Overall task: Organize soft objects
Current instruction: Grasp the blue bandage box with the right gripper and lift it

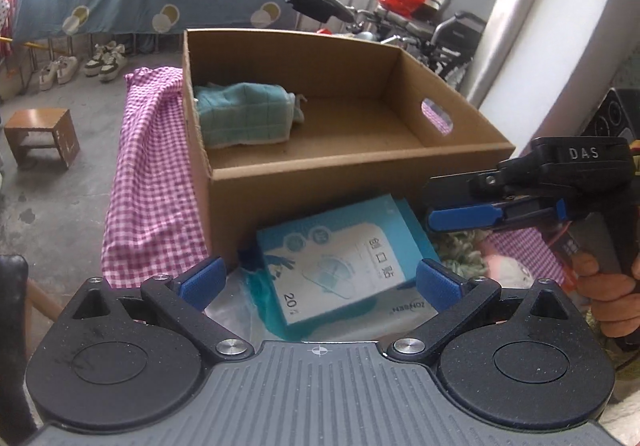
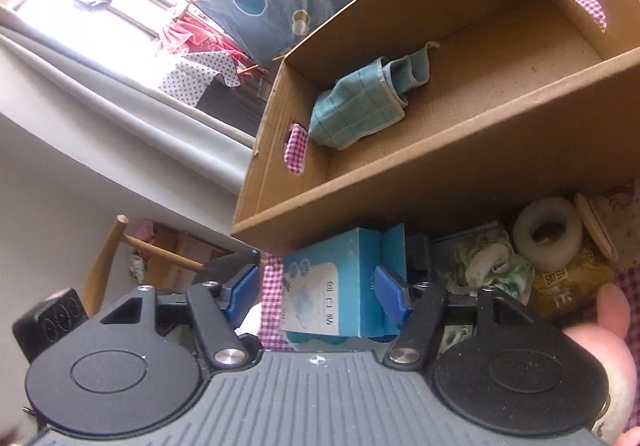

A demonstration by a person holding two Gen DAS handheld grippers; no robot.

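Concealed and cropped items, as recorded:

- Blue carton (image 1: 340, 258): its near end is sitting behind the left gripper (image 1: 318, 278) body; small print is reading too fine to make out.
- Clear wrapped pack (image 1: 248, 310) under the carton: mostly lying covered, contents unclear.
- Green fuzzy cloth (image 1: 464, 250): partly lying under the right gripper (image 2: 316, 290) in the left view; its shape is staying unreadable.
- Pink plush item (image 2: 608, 330): running off the right edge, blurred, identity unclear.
- Checked cloth (image 1: 152, 182): disappearing beneath the cardboard box (image 1: 320, 182).
- Teal towel (image 2: 360, 106): its underside is lying hidden against the box floor.
- Yellow packet (image 2: 568, 282): largely sitting under the white tape roll (image 2: 548, 234).
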